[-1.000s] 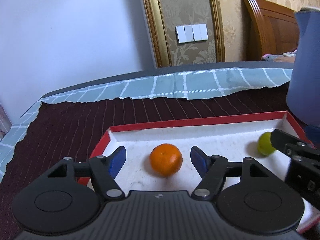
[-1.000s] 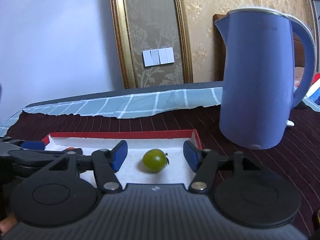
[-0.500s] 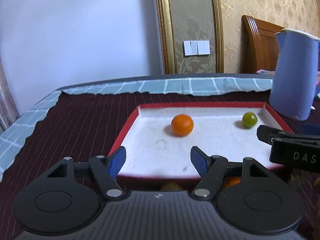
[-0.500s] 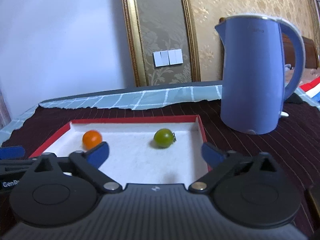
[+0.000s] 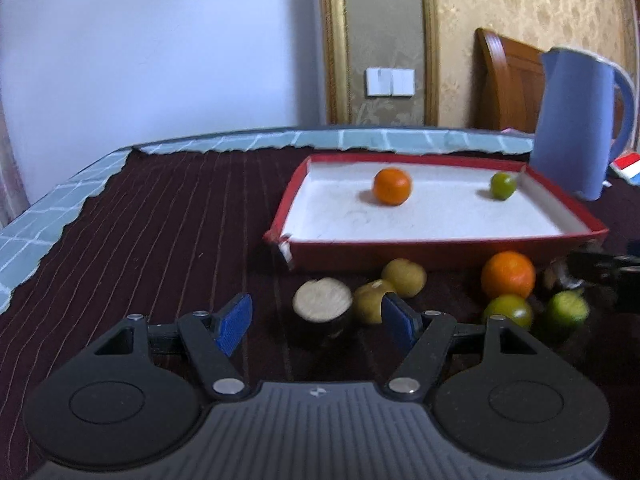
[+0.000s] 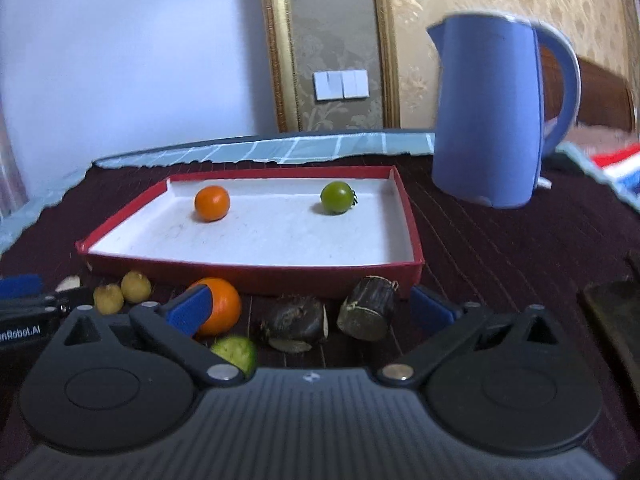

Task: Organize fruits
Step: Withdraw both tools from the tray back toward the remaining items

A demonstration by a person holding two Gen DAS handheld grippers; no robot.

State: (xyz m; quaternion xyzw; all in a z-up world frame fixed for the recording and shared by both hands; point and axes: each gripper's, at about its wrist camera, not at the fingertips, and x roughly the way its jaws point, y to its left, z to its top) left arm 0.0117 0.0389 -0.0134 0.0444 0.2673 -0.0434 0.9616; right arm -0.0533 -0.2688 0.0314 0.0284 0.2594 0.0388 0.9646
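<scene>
A red-rimmed white tray [image 5: 440, 250] [image 6: 256, 274] holds a small orange [image 5: 392, 186] [image 6: 212, 203] and a green fruit [image 5: 503, 185] [image 6: 337, 197]. In front of it lie loose fruits: a dark cut stub [image 5: 322, 306], two yellow fruits [image 5: 403, 277] [image 6: 136, 286], an orange [image 5: 508, 275] [image 6: 220, 306], green fruits [image 5: 508, 312] [image 6: 236, 354], and two dark cut pieces [image 6: 366, 307]. My left gripper [image 5: 316, 322] is open and empty above the stub. My right gripper [image 6: 310, 310] is open wide and empty above the dark pieces.
A blue kettle [image 5: 576, 124] [image 6: 496, 112] stands right of the tray on the dark striped cloth [image 5: 160, 220]. A teal checked cloth [image 5: 52, 216] edges the table at back and left. A dark flat object [image 6: 616, 312] lies at the right.
Both grippers have pulled back from over the tray toward the near side, bringing the loose fruits in front of the tray into view. The right jaws have opened wider.
</scene>
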